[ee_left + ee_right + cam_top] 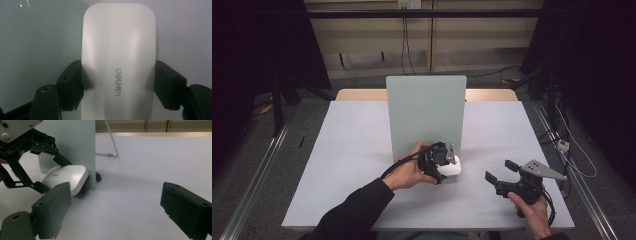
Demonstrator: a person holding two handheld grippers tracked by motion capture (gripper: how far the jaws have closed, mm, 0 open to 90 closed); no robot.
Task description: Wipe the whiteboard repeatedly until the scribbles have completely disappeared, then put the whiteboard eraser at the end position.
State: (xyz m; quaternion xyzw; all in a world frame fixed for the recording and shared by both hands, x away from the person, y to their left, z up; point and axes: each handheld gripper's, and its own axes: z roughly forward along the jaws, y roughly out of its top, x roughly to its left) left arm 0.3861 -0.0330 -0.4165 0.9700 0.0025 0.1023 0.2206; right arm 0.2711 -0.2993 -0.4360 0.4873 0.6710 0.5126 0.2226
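Left tongs (447,161) clench a white mouse-like device (119,62) on the desk (352,150), touching an upright grey-green panel (426,110). Right tongs (501,171) rest released, well apart. Likely next: lifting or repositioning it.

White device (119,62): near end cut off by bottom edge of left gripper view; printed mark legible only in part. In high view the left gripper (446,159) covers most of it. Underside hidden. Small red-and-black part (98,176) at foot of upright panel (75,150): mostly behind the panel, cannot identify. Panel top cut by frame edge in right gripper view. Right gripper (120,207): jaw bases cut off at bottom and right edges.
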